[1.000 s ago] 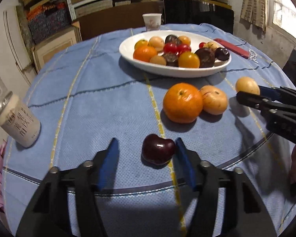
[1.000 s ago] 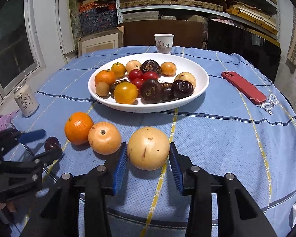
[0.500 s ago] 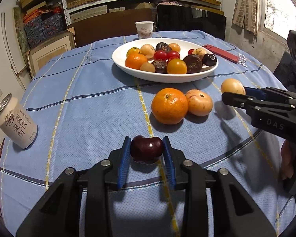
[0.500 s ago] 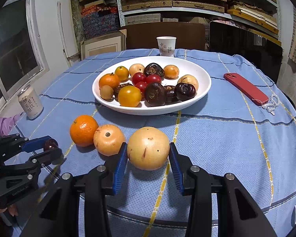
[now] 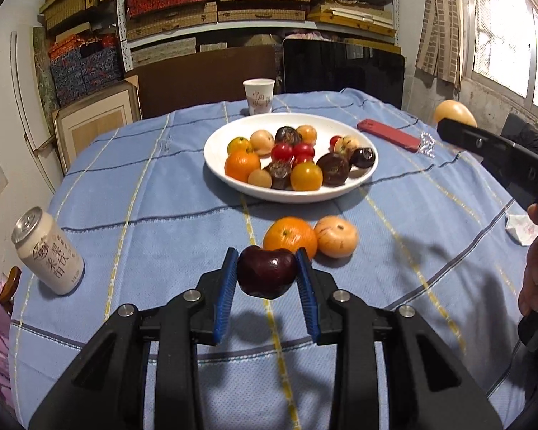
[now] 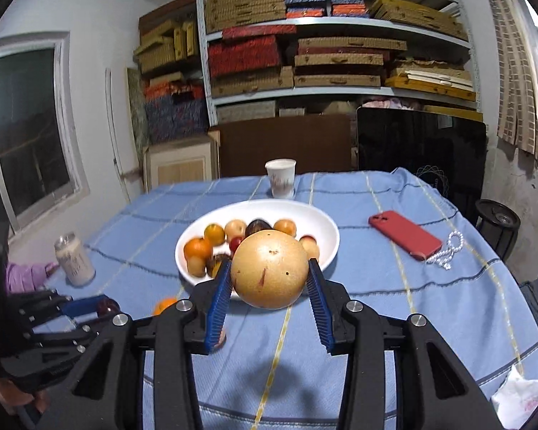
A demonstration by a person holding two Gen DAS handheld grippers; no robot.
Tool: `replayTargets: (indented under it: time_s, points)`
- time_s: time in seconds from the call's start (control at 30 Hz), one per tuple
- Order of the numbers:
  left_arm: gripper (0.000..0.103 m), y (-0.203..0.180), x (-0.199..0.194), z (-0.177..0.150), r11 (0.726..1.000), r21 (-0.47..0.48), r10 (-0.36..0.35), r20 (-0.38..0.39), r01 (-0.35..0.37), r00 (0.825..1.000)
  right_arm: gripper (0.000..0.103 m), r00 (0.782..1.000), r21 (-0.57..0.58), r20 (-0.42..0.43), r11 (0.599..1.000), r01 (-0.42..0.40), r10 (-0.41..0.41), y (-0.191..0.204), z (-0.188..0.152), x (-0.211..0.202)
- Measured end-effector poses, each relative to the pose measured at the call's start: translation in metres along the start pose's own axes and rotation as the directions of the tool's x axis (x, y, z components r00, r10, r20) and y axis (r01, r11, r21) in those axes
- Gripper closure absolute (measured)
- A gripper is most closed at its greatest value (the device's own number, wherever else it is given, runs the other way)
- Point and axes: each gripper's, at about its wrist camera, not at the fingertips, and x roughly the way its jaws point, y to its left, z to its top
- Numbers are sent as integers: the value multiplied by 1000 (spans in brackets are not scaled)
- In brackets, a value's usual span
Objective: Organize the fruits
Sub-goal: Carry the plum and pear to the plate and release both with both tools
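My left gripper (image 5: pixel 268 261) is shut on a dark red cherry (image 5: pixel 266 271) and holds it a little above the blue cloth. Just beyond it lie an orange (image 5: pixel 290 238) and a tan fruit (image 5: pixel 336 235). My right gripper (image 6: pixel 269 268) is shut on a large yellow-tan round fruit (image 6: pixel 269 268), lifted clear of the table in front of the white bowl (image 6: pixel 322 229). The bowl (image 5: pixel 218 150) holds several fruits. In the left wrist view the right gripper (image 5: pixel 452 122) shows at the right edge with its fruit (image 5: pixel 453 111). The left gripper (image 6: pixel 102 306) appears low left in the right wrist view.
A drink can (image 5: pixel 48 251) stands at the table's left edge. A paper cup (image 5: pixel 258 96) sits behind the bowl. A red phone (image 5: pixel 389 135) and a bead string (image 5: pixel 426 142) lie to the right. A crumpled tissue (image 5: pixel 523 227) rests near the right edge.
The left jaws closed on the cherry and lifted it off the cloth. The right gripper rose with the yellow-tan fruit and tilted toward level.
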Motion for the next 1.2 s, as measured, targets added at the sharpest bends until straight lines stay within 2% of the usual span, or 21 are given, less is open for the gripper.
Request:
replayTargets:
  time_s: [0.1,0.27,0.4,0.5,0.6,0.77,0.97,1.0,1.03,1.1,1.13,1.2]
  points:
    - [71,1,1,17,1000,-11,-10,20,11,1000,61,1000,33,26,999,16,-17,-11,18,1]
    - [71,4,9,65,999,-32,-37,77,39,996,61,999,98,34,995,23,-27,-28,47,20]
    - [71,8,39,105,996,-63,-52,89,57,995,61,999,109,-9,994,32,-31,-39,65,60]
    - [71,13,71,124,993,-104,-42,77,49,996,61,998,84,-57,996,22,-17,-36,66,94]
    - [71,16,107,130,990,-139,-29,47,35,998,61,994,64,-112,998,18,-11,-29,57,126]
    - [71,15,145,122,992,-123,-7,8,8,1000,61,987,67,-158,998,12,-1,-23,46,160]
    - [70,24,165,118,989,-145,-22,1,22,1000,61,983,59,-184,998,12,-1,-23,37,180]
    - [66,25,165,118,988,-150,-33,0,33,999,61,982,59,-190,998,7,5,-23,36,182]
    - [44,26,165,118,987,-159,-39,5,39,999,61,981,52,-196,999,9,2,-23,35,183]
    - [24,29,156,119,984,-176,-35,39,42,999,57,982,42,-189,999,29,-20,-23,35,181]
    - [24,32,149,120,983,-181,-30,60,40,998,47,984,43,-176,998,36,-28,-24,36,178]
    - [24,37,133,122,981,-191,-24,88,40,996,45,987,54,-157,998,30,-21,-27,39,170]
